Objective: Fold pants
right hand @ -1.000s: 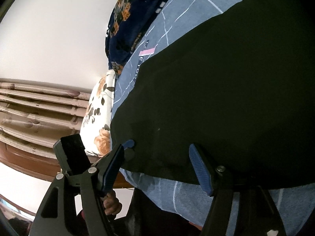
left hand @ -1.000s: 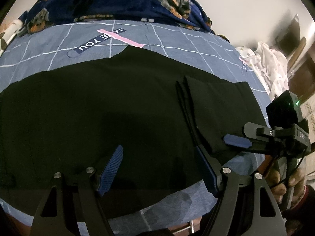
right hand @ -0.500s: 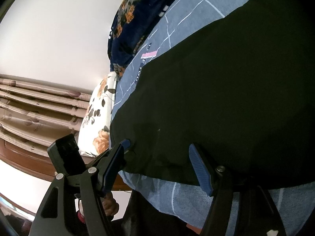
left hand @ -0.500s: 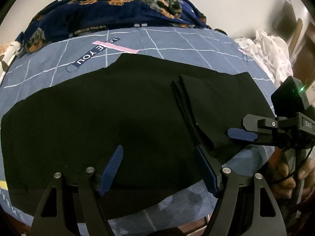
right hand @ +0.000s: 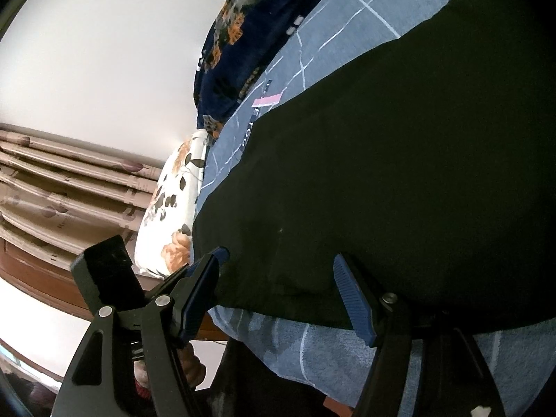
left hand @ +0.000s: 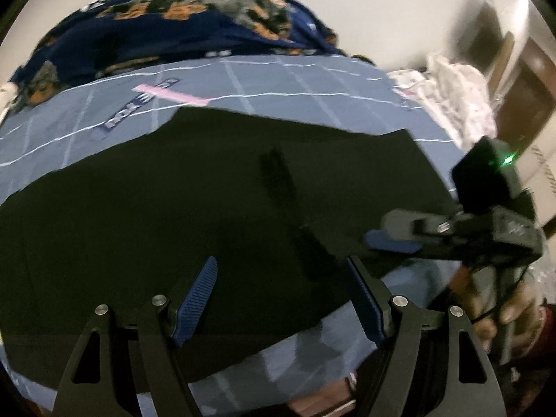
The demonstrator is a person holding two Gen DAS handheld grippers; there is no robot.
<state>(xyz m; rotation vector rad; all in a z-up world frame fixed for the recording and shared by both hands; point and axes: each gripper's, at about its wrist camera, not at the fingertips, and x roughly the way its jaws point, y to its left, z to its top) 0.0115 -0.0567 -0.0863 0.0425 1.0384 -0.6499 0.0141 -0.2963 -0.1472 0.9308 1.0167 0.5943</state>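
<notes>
Black pants lie spread flat on a blue checked bedsheet, with a folded layer on their right part. My left gripper hovers open over the near edge of the pants, nothing between its blue pads. At the right a hand holds my right gripper, and one of its blue pads sits by the pants' right corner. In the right wrist view the right gripper stands open astride the hem of the pants, its pads apart from the cloth.
A dark blue blanket with an orange print lies bunched at the far side of the bed. White clothes are piled at the right. A floral pillow and curtains are off the bed's left end. The sheet's near edge drops off.
The left gripper has drifted and rolled a little, so the pants sit lower and more tilted in its blurred view. The right gripper has kept still. Both stay open.
</notes>
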